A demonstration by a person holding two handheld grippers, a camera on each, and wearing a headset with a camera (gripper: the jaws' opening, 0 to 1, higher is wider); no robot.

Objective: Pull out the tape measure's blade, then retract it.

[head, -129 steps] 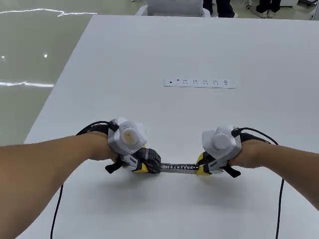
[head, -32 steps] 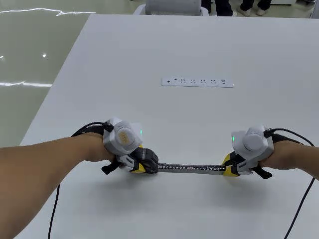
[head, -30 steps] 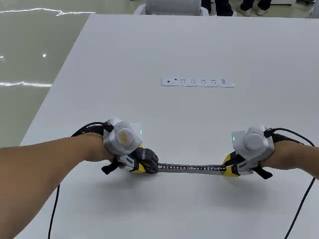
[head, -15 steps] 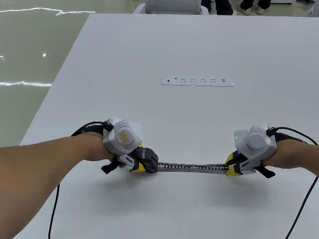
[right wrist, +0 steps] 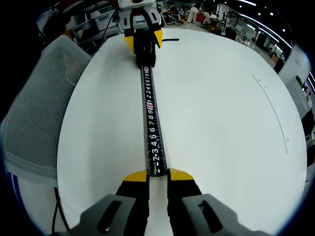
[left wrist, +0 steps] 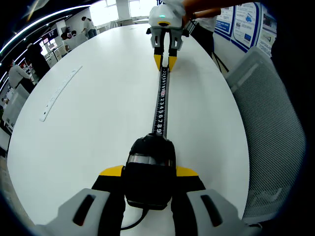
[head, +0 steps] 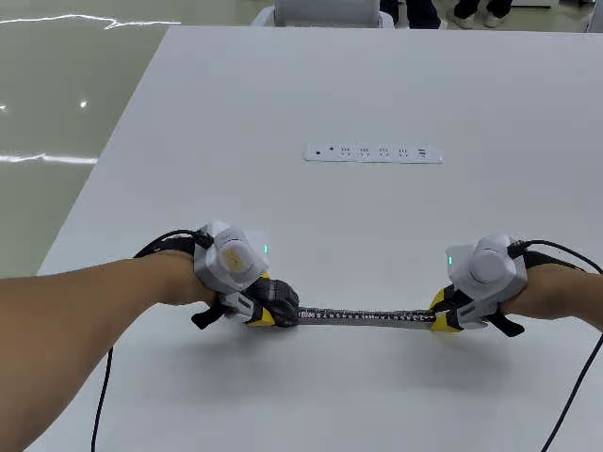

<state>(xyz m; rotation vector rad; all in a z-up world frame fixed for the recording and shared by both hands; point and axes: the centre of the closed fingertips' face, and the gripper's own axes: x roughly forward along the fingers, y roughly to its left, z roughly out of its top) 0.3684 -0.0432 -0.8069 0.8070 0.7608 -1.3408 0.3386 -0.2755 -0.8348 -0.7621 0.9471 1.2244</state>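
Left gripper: clamped around tape measure case; rigid, probably weighty.
Right gripper: pinching blade tip; thin, springy, likely recoils fast.

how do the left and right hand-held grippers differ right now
The left hand-held gripper clamps the black case; the right hand-held gripper pinches the blade at its tip. The left's jaws stand wide around the case; the right's are nearly together. Both have yellow jaw tips and face each other along the blade.
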